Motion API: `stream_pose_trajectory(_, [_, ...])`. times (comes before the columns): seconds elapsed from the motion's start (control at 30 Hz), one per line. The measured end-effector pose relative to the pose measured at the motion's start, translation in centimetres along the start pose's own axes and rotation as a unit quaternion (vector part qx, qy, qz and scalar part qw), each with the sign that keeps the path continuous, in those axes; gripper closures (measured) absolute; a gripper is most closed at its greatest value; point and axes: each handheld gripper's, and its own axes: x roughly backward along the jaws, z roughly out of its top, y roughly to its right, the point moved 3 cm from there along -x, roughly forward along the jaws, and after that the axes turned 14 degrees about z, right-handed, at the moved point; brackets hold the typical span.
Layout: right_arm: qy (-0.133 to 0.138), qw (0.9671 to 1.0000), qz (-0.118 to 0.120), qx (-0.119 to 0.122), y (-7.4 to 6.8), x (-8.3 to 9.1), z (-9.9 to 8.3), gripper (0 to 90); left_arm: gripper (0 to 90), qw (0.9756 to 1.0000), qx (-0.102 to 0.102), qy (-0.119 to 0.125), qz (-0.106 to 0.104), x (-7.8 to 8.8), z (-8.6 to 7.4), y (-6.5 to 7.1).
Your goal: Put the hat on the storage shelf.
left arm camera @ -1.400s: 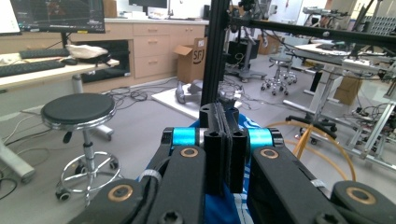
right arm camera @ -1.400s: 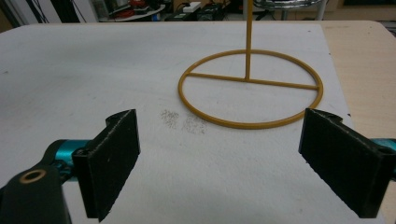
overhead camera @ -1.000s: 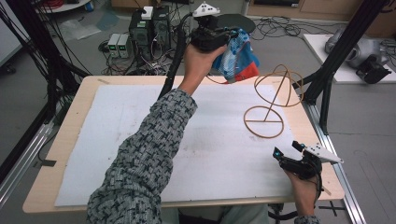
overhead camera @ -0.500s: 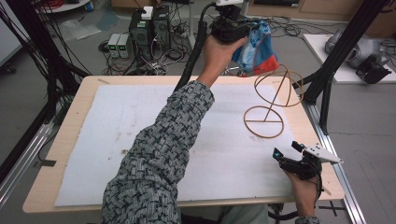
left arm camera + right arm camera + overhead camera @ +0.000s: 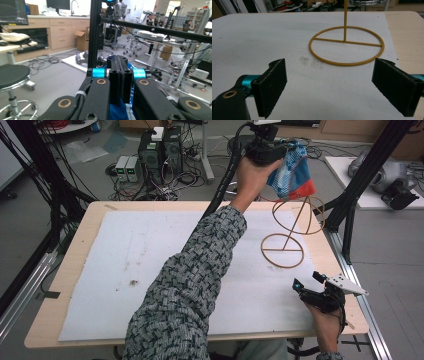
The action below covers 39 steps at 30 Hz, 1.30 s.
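My left gripper (image 5: pixel 281 154) is raised past the table's far edge, shut on a blue, white and red bag (image 5: pixel 293 174) that hangs from it just above the top hoop of a golden wire stand (image 5: pixel 289 227). In the left gripper view the jaws (image 5: pixel 120 75) are pressed together with blue material (image 5: pixel 119 112) pinched below them. My right gripper (image 5: pixel 306 281) rests low at the table's near right corner, open and holding nothing. The right gripper view has its pads (image 5: pixel 273 85) wide apart, facing the stand's base ring (image 5: pixel 347 62) on the white mat (image 5: pixel 262 37).
A white mat (image 5: pixel 150 270) covers most of the wooden table (image 5: pixel 75 255). Black frame posts (image 5: pixel 350 205) stand at the right edge. Computers and cables (image 5: pixel 155 160) lie on the floor beyond. A stool (image 5: pixel 12 75) and lab furniture appear in the left gripper view.
My left hand has carried the bag to the right and slightly higher, from left of the stand to over its top hoop. The right gripper has stayed where it was.
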Motion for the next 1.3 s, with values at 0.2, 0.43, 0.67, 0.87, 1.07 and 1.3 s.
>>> stream_pose_trajectory(0.2, [0.001,1.0000,0.000,0.001,-0.1,0.0,0.0,11.8,88.8,0.9997,-0.001,-0.015,-0.017,-1.2,-1.1,1.7])
stream_pose_trajectory(0.43, [0.001,1.0000,0.000,0.001,0.0,0.0,0.1,11.8,88.8,0.9990,-0.010,-0.034,-0.026,-2.0,-2.3,3.0])
stream_pose_trajectory(0.67, [0.002,1.0000,0.000,0.000,0.0,0.1,0.0,11.8,88.7,0.9958,-0.039,-0.072,-0.040,-3.2,-4.2,4.5])
stream_pose_trajectory(0.87, [0.002,1.0000,0.001,-0.001,0.1,0.1,0.0,11.8,88.7,0.9939,-0.049,-0.086,-0.048,-3.5,-5.1,5.0])
stream_pose_trajectory(1.07, [0.002,1.0000,-0.001,-0.004,0.1,0.0,0.0,11.8,88.7,0.9912,-0.066,-0.099,-0.059,-3.7,-5.8,5.6])
stream_pose_trajectory(1.3, [0.000,1.0000,0.002,0.001,0.2,0.0,0.0,11.8,88.6,0.9889,-0.084,-0.104,-0.066,-3.9,-6.5,6.5])
